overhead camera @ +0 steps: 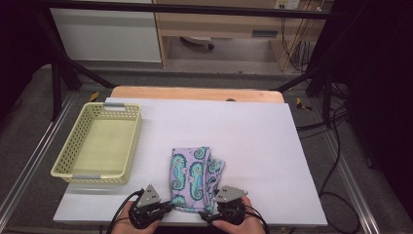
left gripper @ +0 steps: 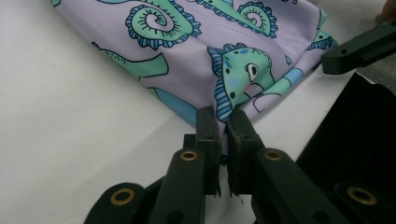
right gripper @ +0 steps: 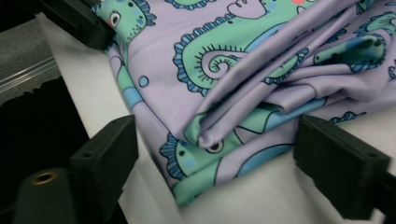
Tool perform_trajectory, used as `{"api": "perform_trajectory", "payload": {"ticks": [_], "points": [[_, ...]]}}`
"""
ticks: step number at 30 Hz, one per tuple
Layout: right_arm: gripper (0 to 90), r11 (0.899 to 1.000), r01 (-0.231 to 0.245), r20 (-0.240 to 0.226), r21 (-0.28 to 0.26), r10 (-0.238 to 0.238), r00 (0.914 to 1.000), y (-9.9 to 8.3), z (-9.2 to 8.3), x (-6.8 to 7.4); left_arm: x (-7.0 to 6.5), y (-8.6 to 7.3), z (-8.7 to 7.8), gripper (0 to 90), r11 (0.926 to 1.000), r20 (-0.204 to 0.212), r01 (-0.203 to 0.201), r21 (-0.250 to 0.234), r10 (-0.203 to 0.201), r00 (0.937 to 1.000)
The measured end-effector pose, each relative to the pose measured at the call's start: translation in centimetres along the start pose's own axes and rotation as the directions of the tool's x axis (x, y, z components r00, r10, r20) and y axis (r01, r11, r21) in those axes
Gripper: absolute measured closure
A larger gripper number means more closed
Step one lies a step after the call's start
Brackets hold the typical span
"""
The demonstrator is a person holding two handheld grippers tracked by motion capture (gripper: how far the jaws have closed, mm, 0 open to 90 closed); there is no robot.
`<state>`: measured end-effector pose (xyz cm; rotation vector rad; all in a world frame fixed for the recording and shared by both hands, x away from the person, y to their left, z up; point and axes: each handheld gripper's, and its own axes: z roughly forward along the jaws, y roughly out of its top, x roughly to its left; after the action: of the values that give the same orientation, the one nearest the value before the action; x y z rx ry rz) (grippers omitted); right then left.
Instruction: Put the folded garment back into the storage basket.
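Observation:
A folded lilac cloth (overhead camera: 192, 173) printed with green seahorses lies on the white table near its front edge. My left gripper (overhead camera: 168, 205) sits at the cloth's near left corner, and in the left gripper view its jaws (left gripper: 223, 126) are shut on the cloth's edge (left gripper: 224, 93). My right gripper (overhead camera: 210, 210) sits at the near right corner. In the right gripper view it stands open (right gripper: 212, 154), its two fingers on either side of the folded corner (right gripper: 210, 135), not touching it. The other gripper's finger (right gripper: 79, 23) shows at the upper left.
A pale yellow plastic basket (overhead camera: 73, 170) stands to the left on the white table top (overhead camera: 272, 146). A wooden edge (overhead camera: 195, 92) runs behind the table. Metal frame rails (overhead camera: 29, 156) and cables (overhead camera: 336, 161) flank the table. The table's front edge is just under both hands.

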<state>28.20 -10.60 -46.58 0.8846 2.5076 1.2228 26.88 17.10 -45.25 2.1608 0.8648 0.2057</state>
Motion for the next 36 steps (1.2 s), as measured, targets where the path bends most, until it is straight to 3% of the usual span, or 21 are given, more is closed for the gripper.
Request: {"api": "perform_trajectory", "payload": {"ticks": [4, 6, 10, 12, 17, 19, 24, 29, 32, 36], "points": [[23.4, 1.0, 0.01, -0.014, -0.003, -0.01, 0.9998, 0.0, -0.1, 0.2, -0.2, 0.0, 0.0, 84.5, 0.9999, -0.002, -0.01, 0.002, 0.01, 0.9999], [26.3, 1.0, 0.02, -0.012, -0.004, -0.02, 0.9997, 0.0, -0.1, 0.4, -0.1, 0.0, -0.1, 80.1, 0.9999, -0.006, 0.0, -0.013, -0.001, 1.0], [33.3, 0.999, 0.05, 0.0, -0.003, -0.05, 0.9988, 0.0, -0.1, 0.8, -0.2, 0.3, -0.2, 55.4, 0.9991, -0.025, 0.013, -0.04, -0.014, 0.9996], [37.7, 0.998, 0.064, 0.011, -0.006, -0.064, 0.9979, 0.0, -0.1, 0.9, -0.4, 0.6, -0.8, 40.4, 0.9957, -0.057, 0.037, -0.085, -0.042, 0.9975], [47.3, 0.998, 0.065, 0.007, -0.01, -0.065, 0.9979, 0.0, -0.2, 0.8, 0.5, 0.8, -1.0, 19.7, 0.9838, -0.1, 0.101, -0.148, -0.117, 0.9881], [49.9, 0.998, 0.069, 0.003, -0.01, -0.069, 0.9976, 0.0, -0.2, 0.8, 0.6, 1.0, -1.1, 16.1, 0.9795, -0.109, 0.111, -0.168, -0.131, 0.9855], [51.1, 0.997, 0.072, -0.001, -0.008, -0.072, 0.9974, 0.0, -0.2, 0.8, 0.9, 2.7, -1.6, 13.8, 0.9691, -0.157, 0.081, -0.233, -0.12, 0.9803], [53.5, 0.998, 0.065, 0.005, -0.004, -0.065, 0.9979, 0.1, -0.3, 0.8, 1.4, 5.5, -2.2, 13.1, 0.972, -0.211, 0.038, -0.232, -0.089, 0.9735], [55.4, 0.997, 0.072, 0.007, 0.0, -0.072, 0.9973, 0.1, -0.3, 1.0, 1.9, 7.6, -2.3, 13.0, 0.9712, -0.228, 0.022, -0.237, -0.077, 0.9707], [55.6, 0.998, 0.069, 0.004, 0.003, -0.069, 0.9976, 0.2, -0.3, 0.9, 2.7, 9.9, -1.8, 13.0, 0.9758, -0.232, 0.021, -0.218, -0.073, 0.9699]]}}
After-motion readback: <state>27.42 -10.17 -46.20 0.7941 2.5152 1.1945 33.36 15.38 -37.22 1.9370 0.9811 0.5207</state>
